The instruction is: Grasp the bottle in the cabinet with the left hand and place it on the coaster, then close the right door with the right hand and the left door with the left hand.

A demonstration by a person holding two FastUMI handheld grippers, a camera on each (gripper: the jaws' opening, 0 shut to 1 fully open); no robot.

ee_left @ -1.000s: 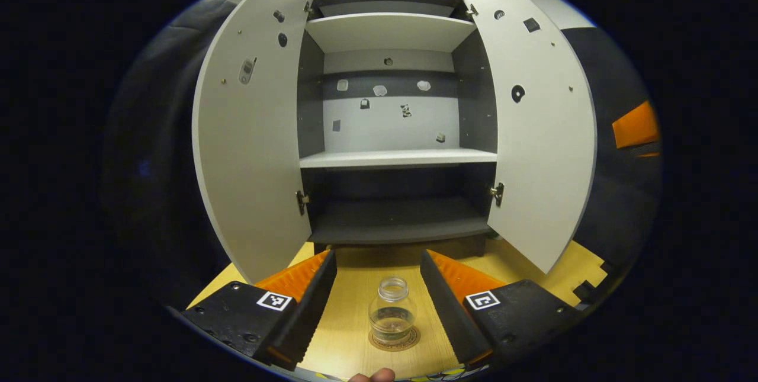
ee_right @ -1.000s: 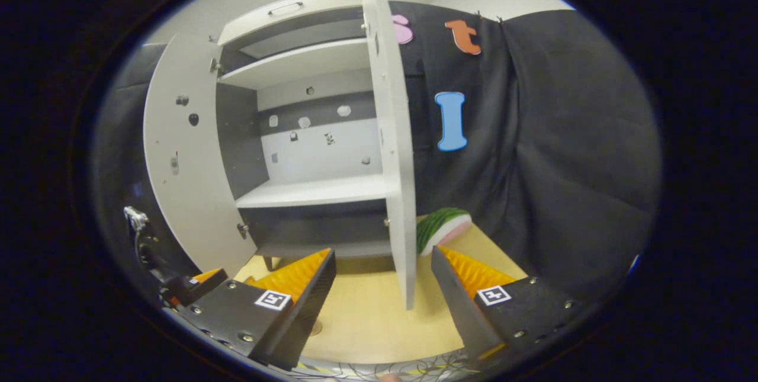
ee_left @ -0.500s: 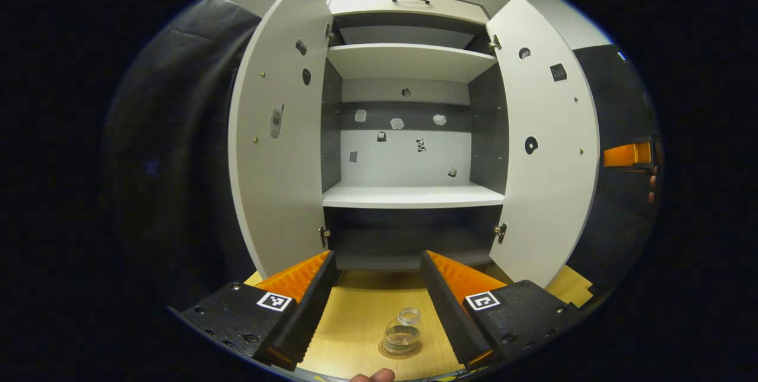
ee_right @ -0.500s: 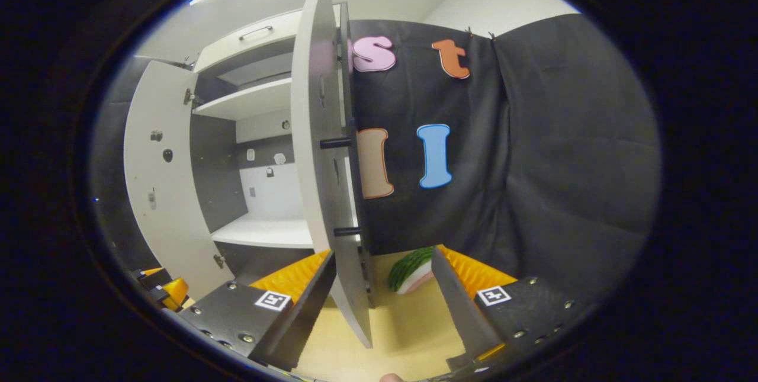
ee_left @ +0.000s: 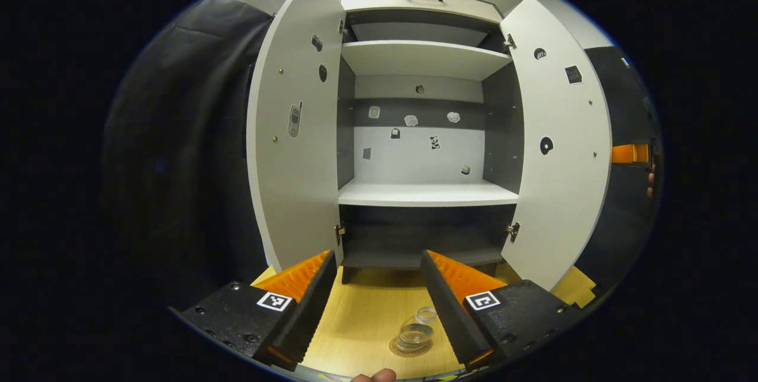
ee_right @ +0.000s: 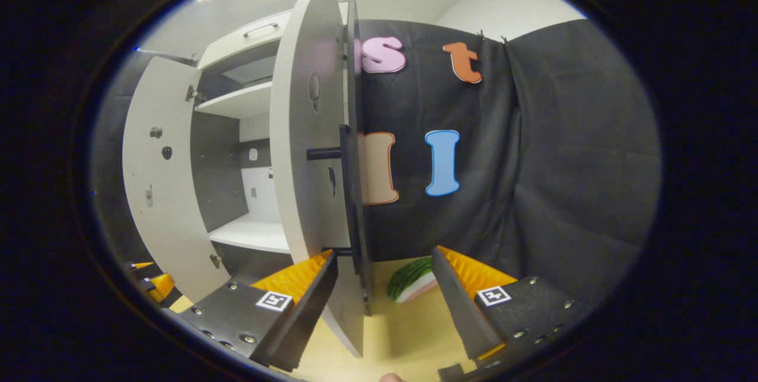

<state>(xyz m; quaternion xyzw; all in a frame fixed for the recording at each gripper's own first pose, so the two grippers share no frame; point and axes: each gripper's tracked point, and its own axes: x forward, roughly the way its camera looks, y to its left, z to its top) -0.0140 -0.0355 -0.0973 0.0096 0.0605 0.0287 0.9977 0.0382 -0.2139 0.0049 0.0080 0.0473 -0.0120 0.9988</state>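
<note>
In the left gripper view a clear glass bottle (ee_left: 414,332) stands upright on a round brown coaster (ee_left: 398,349) on the wooden tabletop. My left gripper (ee_left: 379,299) is open above and behind it, touching nothing. The cabinet (ee_left: 426,192) faces me with both doors swung out, left door (ee_left: 296,133) and right door (ee_left: 562,151). In the right gripper view my right gripper (ee_right: 385,302) is open. The right door (ee_right: 308,151) stands edge-on between its fingers, with the dark bar handle (ee_right: 352,192) on its outer face. The left door (ee_right: 154,175) is at far left.
A watermelon-slice toy (ee_right: 411,280) lies on the table behind the right door, close to the black cloth wall. The other gripper's fingertips (ee_right: 148,281) peek in at the lower left of the right gripper view. The cabinet shelves hold nothing.
My left gripper drew back and up from the bottle on the coaster. My right gripper swung round to the outer side of the right door, whose edge now sits between its fingers.
</note>
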